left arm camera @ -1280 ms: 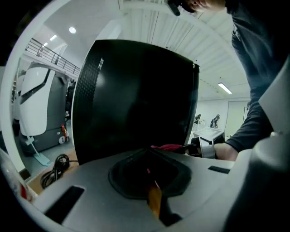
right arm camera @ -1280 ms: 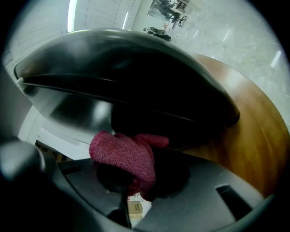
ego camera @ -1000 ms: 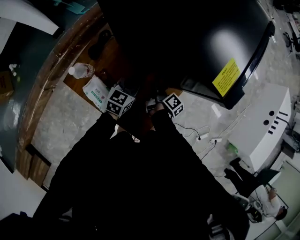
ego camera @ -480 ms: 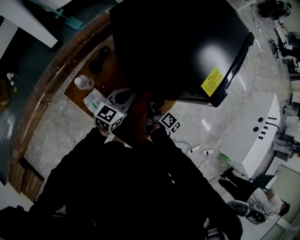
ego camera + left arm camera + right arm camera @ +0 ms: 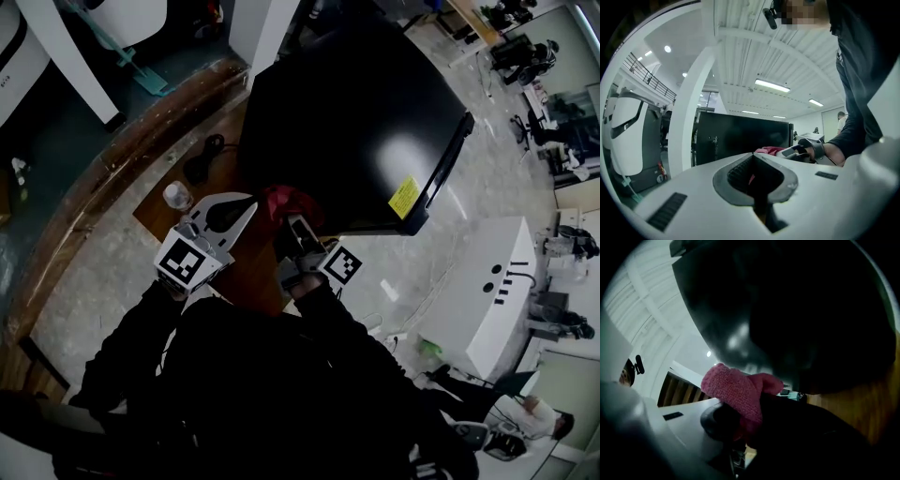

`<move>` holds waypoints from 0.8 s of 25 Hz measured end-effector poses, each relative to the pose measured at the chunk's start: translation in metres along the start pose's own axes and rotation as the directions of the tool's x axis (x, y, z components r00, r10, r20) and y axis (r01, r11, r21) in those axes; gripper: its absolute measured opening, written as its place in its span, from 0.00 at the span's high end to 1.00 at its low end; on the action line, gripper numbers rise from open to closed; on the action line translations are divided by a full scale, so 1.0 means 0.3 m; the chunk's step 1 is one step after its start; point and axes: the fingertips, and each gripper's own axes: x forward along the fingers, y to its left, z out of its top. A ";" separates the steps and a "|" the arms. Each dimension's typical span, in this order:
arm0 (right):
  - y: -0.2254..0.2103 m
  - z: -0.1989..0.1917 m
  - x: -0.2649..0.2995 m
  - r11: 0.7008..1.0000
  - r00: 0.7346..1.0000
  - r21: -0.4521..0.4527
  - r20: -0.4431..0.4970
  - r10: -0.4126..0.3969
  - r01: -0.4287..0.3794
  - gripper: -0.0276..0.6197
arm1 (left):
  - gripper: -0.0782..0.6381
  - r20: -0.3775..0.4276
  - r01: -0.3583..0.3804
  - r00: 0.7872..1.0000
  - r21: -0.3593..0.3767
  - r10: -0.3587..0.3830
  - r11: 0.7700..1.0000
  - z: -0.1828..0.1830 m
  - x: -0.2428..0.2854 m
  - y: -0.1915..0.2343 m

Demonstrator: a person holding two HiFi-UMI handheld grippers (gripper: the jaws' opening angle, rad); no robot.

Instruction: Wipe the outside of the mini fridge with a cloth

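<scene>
- Clamps a pink knitted cloth (image 5: 736,390) in the right gripper (image 5: 740,425) — jaws pinched shut on its lower folds, the rest bunched up above the tips.
- Holds that cloth out ahead of the right gripper's tips, close against the dark side of the black mini fridge (image 5: 811,310); cannot tell whether cloth and fridge touch.
- From the head view, puts the cloth (image 5: 284,200) at the fridge's near lower corner, straight beyond the right gripper (image 5: 292,225), with the bulk of the fridge (image 5: 356,122) further ahead and to the right.
- Carries nothing in the left gripper (image 5: 753,157): jaws brought together at the tips, only a bare hollow between the pads, a sliver of pink showing through it from beyond.
- Sets the left gripper (image 5: 246,203) just to the left of the right one — near it but apart, both pointing toward the fridge.
- Finds the person's right hand (image 5: 829,152) off to the right of the left gripper, wrapped round the other gripper's handle.
- Leaves a clear bottle with a white cap (image 5: 176,195) just left of the left gripper's tips, upright on the wooden platform (image 5: 155,211).
- Bears a yellow label (image 5: 405,197) on the fridge's edge, to the right of the right gripper.
- Stands a white unit (image 5: 487,291) well off to the right of both grippers.
</scene>
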 end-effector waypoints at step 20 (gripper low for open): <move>0.093 0.148 0.331 0.993 0.992 0.095 0.117 0.056 -0.067 0.83 | 0.89 0.040 -0.097 0.995 0.020 0.096 0.995 0.052 0.086 0.235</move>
